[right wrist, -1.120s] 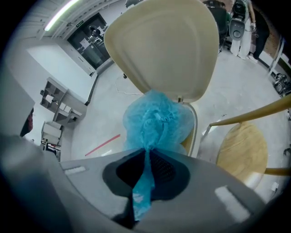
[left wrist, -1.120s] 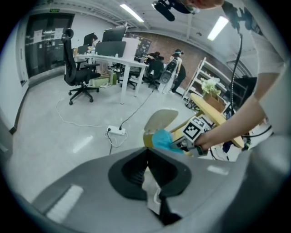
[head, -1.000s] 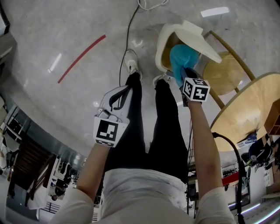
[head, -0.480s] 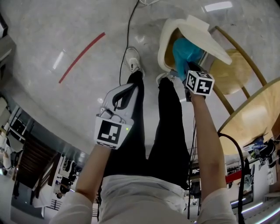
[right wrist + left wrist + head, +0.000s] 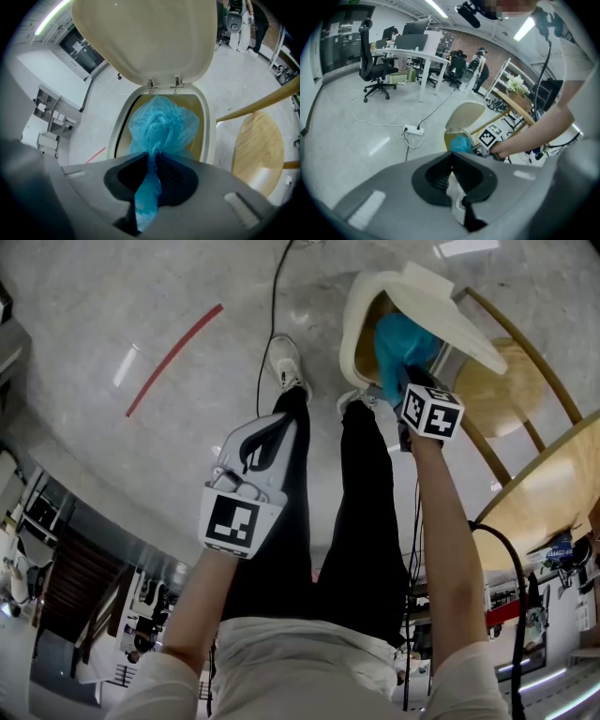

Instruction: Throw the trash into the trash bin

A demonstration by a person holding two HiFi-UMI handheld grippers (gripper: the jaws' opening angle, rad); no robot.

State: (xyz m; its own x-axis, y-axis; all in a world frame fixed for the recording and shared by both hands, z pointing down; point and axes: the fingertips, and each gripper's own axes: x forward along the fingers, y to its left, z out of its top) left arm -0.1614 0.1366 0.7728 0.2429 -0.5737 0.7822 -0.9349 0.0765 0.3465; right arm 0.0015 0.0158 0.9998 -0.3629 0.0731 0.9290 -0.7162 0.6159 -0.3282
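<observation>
Since a second ago both pairs of tongs have come down, and the right pair has carried its load closer over the bin mouth. At the far left of the head view a red line [image 5: 173, 357] runs across the grey floor [image 5: 84, 324]. The left tongs [image 5: 272, 432] hang over the person's left leg, clenched on nothing: their own view shows the jaw tips meeting, with only a white shoe [image 5: 286, 367] on the floor beyond them. A black cable [image 5: 274, 306] trails past that shoe. Further right stands the cream trash bin [image 5: 349, 343], its lid [image 5: 441, 306] tipped up and open. The blue trash [image 5: 161, 124], a crumpled filmy wad, bulges in the bin's opening, while its thin tail runs back between the jaws of the right tongs [image 5: 151, 159]. Those jaws have just been opening slightly, yet the tail is still pinched between them. A round wooden stool [image 5: 492, 381] sits just beside the bin, and the wooden table [image 5: 544, 493] curves along the right edge.
</observation>
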